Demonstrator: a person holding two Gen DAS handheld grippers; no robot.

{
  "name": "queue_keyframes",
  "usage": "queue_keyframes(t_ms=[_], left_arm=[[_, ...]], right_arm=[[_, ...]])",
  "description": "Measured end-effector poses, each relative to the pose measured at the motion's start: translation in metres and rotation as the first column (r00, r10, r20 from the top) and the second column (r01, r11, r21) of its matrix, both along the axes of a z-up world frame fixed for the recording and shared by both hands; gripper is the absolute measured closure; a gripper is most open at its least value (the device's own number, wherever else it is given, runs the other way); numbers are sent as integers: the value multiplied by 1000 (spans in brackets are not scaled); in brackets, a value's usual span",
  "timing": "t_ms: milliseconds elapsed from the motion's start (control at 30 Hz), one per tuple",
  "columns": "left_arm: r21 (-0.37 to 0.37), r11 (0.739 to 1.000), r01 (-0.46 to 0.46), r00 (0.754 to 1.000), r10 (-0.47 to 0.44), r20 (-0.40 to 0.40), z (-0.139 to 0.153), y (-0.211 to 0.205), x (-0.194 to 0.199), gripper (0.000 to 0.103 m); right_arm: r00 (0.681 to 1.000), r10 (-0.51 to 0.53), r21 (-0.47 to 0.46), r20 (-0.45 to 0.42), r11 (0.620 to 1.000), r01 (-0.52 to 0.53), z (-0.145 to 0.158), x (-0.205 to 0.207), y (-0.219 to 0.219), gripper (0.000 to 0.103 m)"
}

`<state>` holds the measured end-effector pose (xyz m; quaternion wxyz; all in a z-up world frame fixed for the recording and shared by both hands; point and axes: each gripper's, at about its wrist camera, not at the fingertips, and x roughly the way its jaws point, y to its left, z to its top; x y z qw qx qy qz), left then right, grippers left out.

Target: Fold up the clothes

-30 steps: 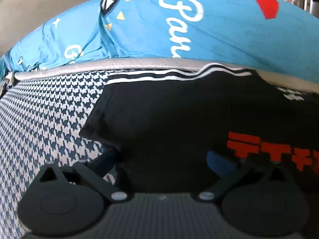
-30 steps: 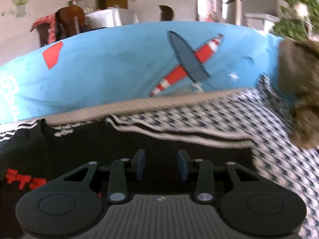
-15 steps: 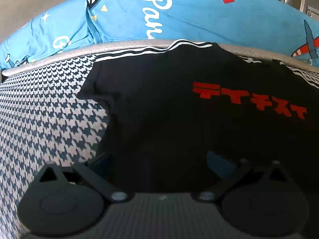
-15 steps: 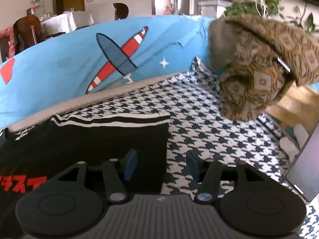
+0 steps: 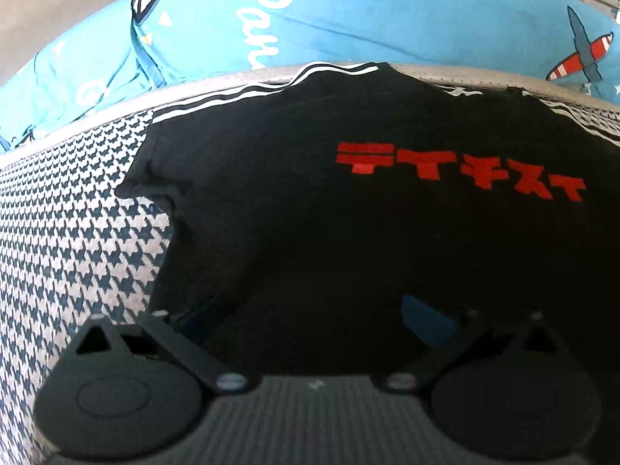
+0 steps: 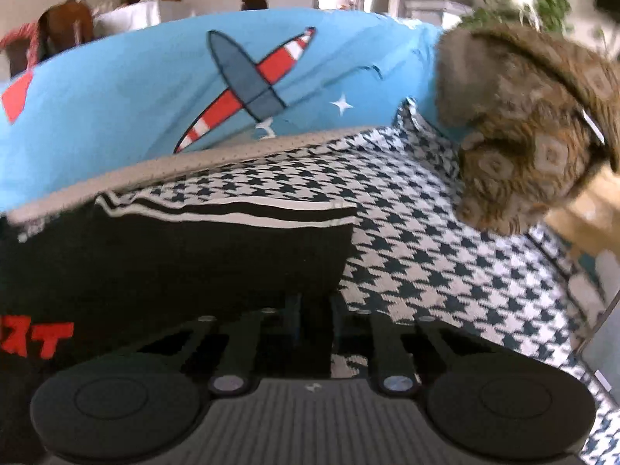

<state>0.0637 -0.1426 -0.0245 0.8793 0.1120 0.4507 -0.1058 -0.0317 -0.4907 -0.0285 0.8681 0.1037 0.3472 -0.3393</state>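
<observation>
Lying flat on a houndstooth cover (image 5: 69, 240), a black T-shirt (image 5: 310, 224) fills most of the left wrist view, its red block lettering (image 5: 457, 170) facing up and reading across the chest. White stripes run along the top of its left sleeve (image 5: 217, 100), which spreads out onto the checked fabric. Behind the shirt a grey band edges the surface, and past that rises a bright blue quilt (image 5: 348, 19) printed with white script, a red shape and a striped airplane.

The left gripper (image 5: 310, 310) sits low over the lower part of the shirt; its jaws stand wide apart, with black cloth between them, a blue pad (image 5: 422, 317) showing on the right side and the other pad dim against the dark fabric. Nothing is pinched there.

In the right wrist view the right gripper (image 6: 314, 310) is at the outer end of the shirt's other sleeve (image 6: 217, 240), whose white-striped hem lies just ahead. Its jaws are drawn close together with the dark sleeve edge in the narrow gap, so they appear clamped on the cloth, though motion blur softens the contact. To the right of that sleeve the houndstooth cover lies bare, and a brown patterned furry cushion (image 6: 534, 124) rests at its far corner beside the blue quilt with the airplane print (image 6: 248, 85). Chairs and a green plant show blurred in the room beyond
</observation>
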Motion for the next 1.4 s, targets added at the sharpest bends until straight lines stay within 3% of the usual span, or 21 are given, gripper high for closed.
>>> queue_keyframes(t_ms=[167, 267, 367, 467, 567, 733, 900, 1133, 1300, 1400], left_arm=[[-27, 999, 26, 999, -27, -46, 1, -4, -10, 0], [5, 998, 63, 998, -63, -26, 2, -11, -24, 0], [37, 994, 100, 995, -100, -7, 3, -17, -39, 0], [68, 989, 133, 991, -134, 10, 4, -24, -52, 0], [80, 985, 153, 988, -155, 15, 6, -28, -61, 0], [26, 976, 217, 975, -216, -54, 6, -37, -78, 0], [39, 964, 262, 964, -260, -50, 8, -47, -97, 0], [-67, 955, 290, 948, -296, -112, 11, -49, -93, 0], [-64, 971, 231, 970, -235, -65, 20, -42, -75, 0], [-77, 978, 194, 979, -197, -45, 24, -33, -64, 0]], right_arm=[[1000, -17, -35, 5, 999, 17, 3, 2, 1, 98], [1000, -29, -45, 11, 999, 29, 6, 2, 1, 99], [996, -60, 62, 62, 996, 57, 13, -7, -11, 99], [994, -72, 70, 79, 995, 66, 23, -17, -14, 98], [993, -80, 71, 82, 995, 75, 30, -27, -17, 91], [995, -52, 192, 88, 981, 34, 28, -38, -24, 79], [995, -34, 302, 92, 953, 5, 21, -42, -27, 73], [996, -48, 331, 77, 944, 20, 9, -33, -25, 66], [995, -15, 246, 94, 969, -8, 4, -24, -15, 67], [995, 14, 194, 95, 980, -33, 1, -17, -9, 86]])
